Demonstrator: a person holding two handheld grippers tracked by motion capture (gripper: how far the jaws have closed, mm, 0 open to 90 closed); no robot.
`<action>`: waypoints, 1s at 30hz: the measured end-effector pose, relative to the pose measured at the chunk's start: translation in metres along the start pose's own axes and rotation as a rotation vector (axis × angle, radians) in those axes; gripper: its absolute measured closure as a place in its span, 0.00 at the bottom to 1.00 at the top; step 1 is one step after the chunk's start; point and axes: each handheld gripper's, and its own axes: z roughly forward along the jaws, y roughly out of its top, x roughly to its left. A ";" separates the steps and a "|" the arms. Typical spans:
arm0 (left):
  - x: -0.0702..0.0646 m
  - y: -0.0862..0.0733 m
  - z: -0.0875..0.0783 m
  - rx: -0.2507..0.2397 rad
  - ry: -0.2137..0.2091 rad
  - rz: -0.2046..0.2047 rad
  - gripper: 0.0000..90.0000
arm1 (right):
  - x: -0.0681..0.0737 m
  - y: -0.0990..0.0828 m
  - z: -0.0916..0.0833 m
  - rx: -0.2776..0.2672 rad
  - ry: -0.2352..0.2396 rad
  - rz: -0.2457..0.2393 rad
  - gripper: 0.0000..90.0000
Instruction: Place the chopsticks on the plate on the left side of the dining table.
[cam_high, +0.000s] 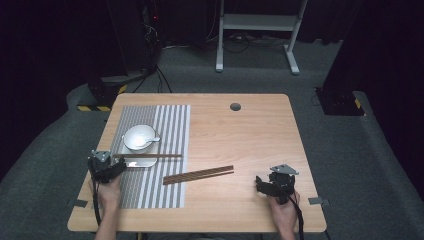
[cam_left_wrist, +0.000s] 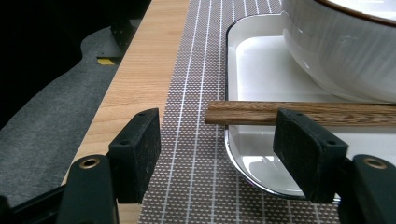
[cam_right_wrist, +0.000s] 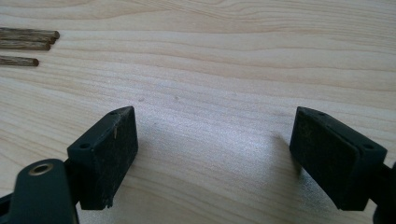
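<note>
Left claw (cam_left_wrist: 217, 154) agape at chopstick (cam_left_wrist: 299, 113) across tray (cam_left_wrist: 252, 56) — bowl (cam_left_wrist: 336, 51) inside; right claw (cam_right_wrist: 215, 158) agape.

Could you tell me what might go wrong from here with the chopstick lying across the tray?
The chopstick rests loosely across the tray rim, close to the bowl. The left gripper is open, its fingers near the stick's end; a nudge could roll it off or knock the bowl. The loose chopsticks on the table could scatter if the right gripper sweeps across.
</note>
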 end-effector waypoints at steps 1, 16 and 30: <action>0.000 0.000 -0.001 -0.004 -0.003 0.000 0.36 | 0.000 0.000 0.000 0.000 0.000 0.000 0.17; -0.002 0.001 -0.005 -0.005 -0.056 0.013 0.34 | 0.000 0.000 0.000 0.000 0.000 0.000 0.17; -0.006 0.010 -0.018 -0.011 -0.133 0.038 0.31 | 0.000 0.000 0.000 0.000 0.002 -0.001 0.17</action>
